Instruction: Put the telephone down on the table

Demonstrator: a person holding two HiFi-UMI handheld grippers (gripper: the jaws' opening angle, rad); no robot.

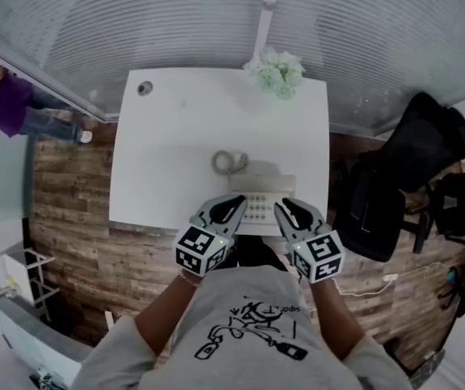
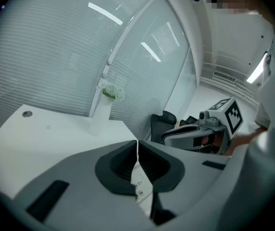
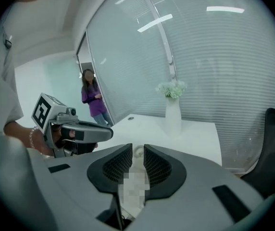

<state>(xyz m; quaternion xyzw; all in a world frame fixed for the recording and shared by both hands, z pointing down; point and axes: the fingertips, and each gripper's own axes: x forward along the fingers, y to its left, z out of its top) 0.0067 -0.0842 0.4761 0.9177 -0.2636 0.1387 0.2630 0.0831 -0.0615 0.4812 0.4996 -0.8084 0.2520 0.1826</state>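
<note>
The telephone (image 1: 258, 195) is seen lying flat on the white table (image 1: 167, 136), close to its near edge, with its coiled cord (image 1: 228, 162) just behind it. The left gripper (image 1: 234, 205) is held above it, with the jaws brought fully together and nothing between them. On the right gripper (image 1: 288, 210) a narrow gap is seen between the jaws, and nothing is gripped. The task is judged to be done, and no further step appears to be needed.
</note>
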